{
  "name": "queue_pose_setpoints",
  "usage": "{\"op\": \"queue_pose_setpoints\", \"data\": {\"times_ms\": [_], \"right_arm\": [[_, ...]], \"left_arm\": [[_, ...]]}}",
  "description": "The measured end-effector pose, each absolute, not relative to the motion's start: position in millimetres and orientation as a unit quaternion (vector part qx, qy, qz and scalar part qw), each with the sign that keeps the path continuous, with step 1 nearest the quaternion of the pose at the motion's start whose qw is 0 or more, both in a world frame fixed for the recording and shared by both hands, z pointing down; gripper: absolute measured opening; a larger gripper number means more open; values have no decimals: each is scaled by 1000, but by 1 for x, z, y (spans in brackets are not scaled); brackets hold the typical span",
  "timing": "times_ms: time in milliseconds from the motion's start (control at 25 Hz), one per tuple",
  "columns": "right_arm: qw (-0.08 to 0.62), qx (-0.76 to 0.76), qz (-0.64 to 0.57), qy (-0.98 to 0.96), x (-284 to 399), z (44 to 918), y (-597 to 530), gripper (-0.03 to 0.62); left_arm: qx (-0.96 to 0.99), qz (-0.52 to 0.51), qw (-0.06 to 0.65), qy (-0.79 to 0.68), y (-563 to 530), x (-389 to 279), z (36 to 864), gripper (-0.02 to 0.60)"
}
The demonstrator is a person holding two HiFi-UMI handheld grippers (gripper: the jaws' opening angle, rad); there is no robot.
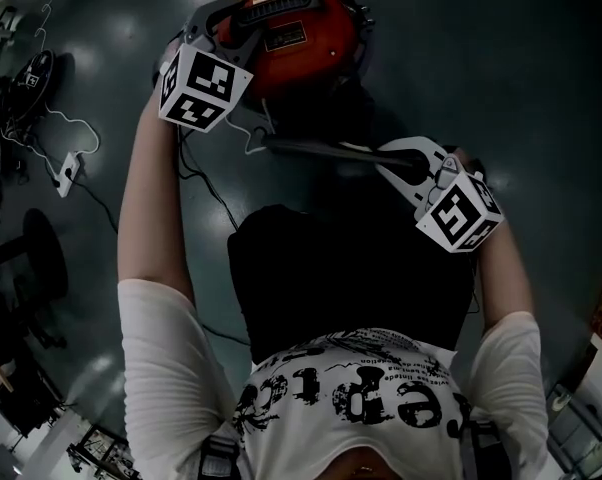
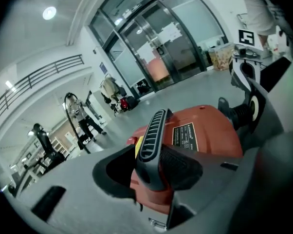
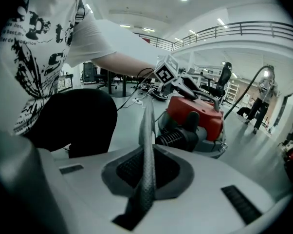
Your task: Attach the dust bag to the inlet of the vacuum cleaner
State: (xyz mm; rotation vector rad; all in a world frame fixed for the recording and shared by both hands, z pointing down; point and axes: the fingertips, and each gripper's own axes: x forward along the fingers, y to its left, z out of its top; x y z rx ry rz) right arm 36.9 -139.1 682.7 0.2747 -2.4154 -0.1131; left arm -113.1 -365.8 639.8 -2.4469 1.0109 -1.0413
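Observation:
The red vacuum cleaner (image 1: 286, 28) stands on the dark floor ahead of me. My left gripper (image 1: 281, 18) reaches over its top. In the left gripper view its jaws (image 2: 151, 172) stand wide, with the vacuum's black ribbed handle (image 2: 151, 135) between them and a gap on the left side. The black ribbed inlet (image 3: 178, 136) sticks out of the vacuum's side toward me. My right gripper (image 1: 389, 158) is shut on the dust bag's thin stiff edge (image 3: 147, 145). The black bag (image 1: 341, 268) hangs in front of my body.
Cables and a white power strip (image 1: 69, 168) lie on the floor at the left, near a chair base (image 1: 31, 258). Glass doors (image 2: 156, 48) and people with hoses (image 2: 81, 116) stand far off. A shelf corner (image 1: 581, 408) shows at the lower right.

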Motion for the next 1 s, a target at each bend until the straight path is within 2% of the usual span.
{"op": "queue_pose_setpoints", "data": {"times_ms": [400,720,1000], "right_arm": [[346,141,-42,-926,45,692,-156,20],[366,193,-118,-903,46,697,-177,39],[372,246,-112,-888,38,695,-181,46]], "left_arm": [[-862,-356,155,325,-366,-109,637,150],[-864,-336,162,337,-366,-106,632,152],[-860,-336,164,348,-367,-106,631,152]]}}
